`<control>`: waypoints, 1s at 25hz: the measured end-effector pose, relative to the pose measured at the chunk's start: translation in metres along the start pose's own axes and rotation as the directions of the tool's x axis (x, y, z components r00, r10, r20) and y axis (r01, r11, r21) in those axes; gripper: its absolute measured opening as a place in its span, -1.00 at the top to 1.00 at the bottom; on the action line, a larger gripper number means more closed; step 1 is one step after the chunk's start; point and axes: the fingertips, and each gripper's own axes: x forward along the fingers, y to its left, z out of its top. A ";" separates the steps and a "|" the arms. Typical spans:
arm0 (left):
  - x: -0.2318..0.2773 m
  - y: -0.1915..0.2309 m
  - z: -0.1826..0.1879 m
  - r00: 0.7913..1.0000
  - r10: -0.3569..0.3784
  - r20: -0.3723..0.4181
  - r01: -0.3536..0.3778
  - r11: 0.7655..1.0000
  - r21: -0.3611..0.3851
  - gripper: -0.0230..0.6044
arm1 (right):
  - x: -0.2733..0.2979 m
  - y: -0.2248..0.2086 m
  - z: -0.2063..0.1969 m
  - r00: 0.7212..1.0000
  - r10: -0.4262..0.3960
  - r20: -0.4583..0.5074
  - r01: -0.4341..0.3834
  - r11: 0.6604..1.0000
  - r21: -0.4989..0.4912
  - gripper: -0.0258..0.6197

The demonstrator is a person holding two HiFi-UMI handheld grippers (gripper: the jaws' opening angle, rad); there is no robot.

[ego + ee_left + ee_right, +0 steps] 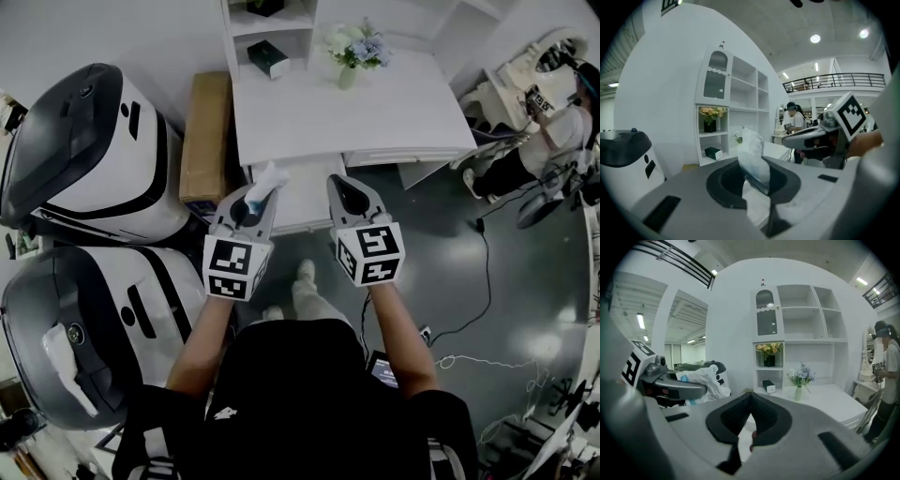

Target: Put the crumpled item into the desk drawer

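Observation:
A crumpled white item (269,178) sticks up from my left gripper (253,197), which is shut on it. In the left gripper view the crumpled item (753,157) stands pinched between the dark pads. Just beyond both grippers, under the white desk (375,112), the desk drawer (305,202) stands pulled out. My right gripper (341,185) hangs beside the left one over the drawer's right side, shut with nothing in it. The right gripper view shows my right gripper (750,398) with its tips together, and the left gripper (670,387) with the item (704,380) at the left.
Two large white-and-black machines (89,150) (84,328) stand at the left, with a cardboard box (206,131) beside the desk. A vase of flowers (352,52) and a small dark box (268,58) sit on the desk and shelf. A person (553,136) stands far right; a cable (483,281) crosses the floor.

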 end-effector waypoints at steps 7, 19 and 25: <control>0.053 0.007 -0.019 0.999 0.002 -0.048 -0.004 1.000 -0.031 0.75 | 0.040 -0.033 -0.022 0.997 0.028 -0.069 -0.027 0.999 0.022 0.93; 0.115 0.009 -0.086 0.977 -0.003 -0.212 -0.013 0.997 -0.073 0.75 | 0.088 -0.075 -0.080 0.976 0.063 -0.207 -0.057 0.998 0.035 0.93; 0.139 0.012 -0.121 0.957 -0.009 -0.290 -0.017 0.996 -0.088 0.75 | 0.108 -0.084 -0.109 0.958 0.089 -0.272 -0.086 0.996 0.023 0.93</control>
